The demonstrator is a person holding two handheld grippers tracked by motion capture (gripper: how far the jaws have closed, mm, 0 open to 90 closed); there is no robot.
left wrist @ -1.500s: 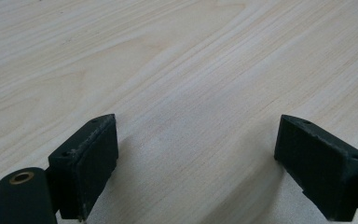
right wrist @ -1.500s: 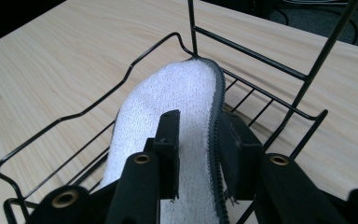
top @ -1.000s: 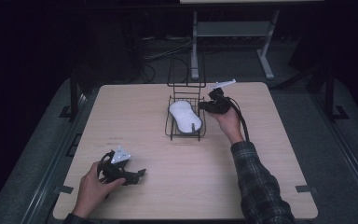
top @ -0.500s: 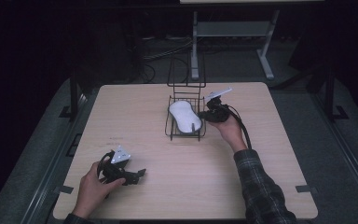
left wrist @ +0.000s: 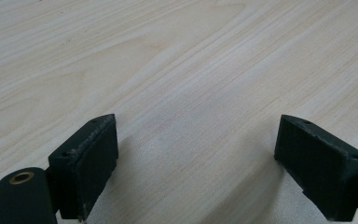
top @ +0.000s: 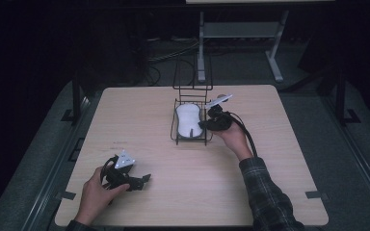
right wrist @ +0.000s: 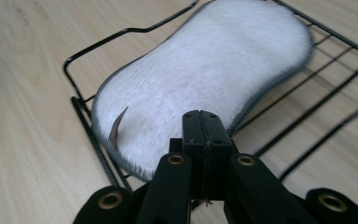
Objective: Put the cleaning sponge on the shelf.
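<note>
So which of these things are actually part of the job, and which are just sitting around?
In the job:
- white sponge
- black wire rack holding it
- right gripper, jaws shut beside the sponge

Just there:
- left gripper, open over bare table
- metal stand behind

A pale wood grain with fine darker streaks is shown by the table point(top: 139, 110). The rack point(right wrist: 88, 126) is made of black wire. The sponge point(right wrist: 205, 70) is white and fuzzy, edged with a dark grey stitched rim, and a small brown sliver is seen on it. Both the left gripper point(left wrist: 196, 163) and the right gripper point(right wrist: 204, 135) are black, with brass-coloured rivets. A dark plaid is worn on the sleeve point(top: 265, 192).
</note>
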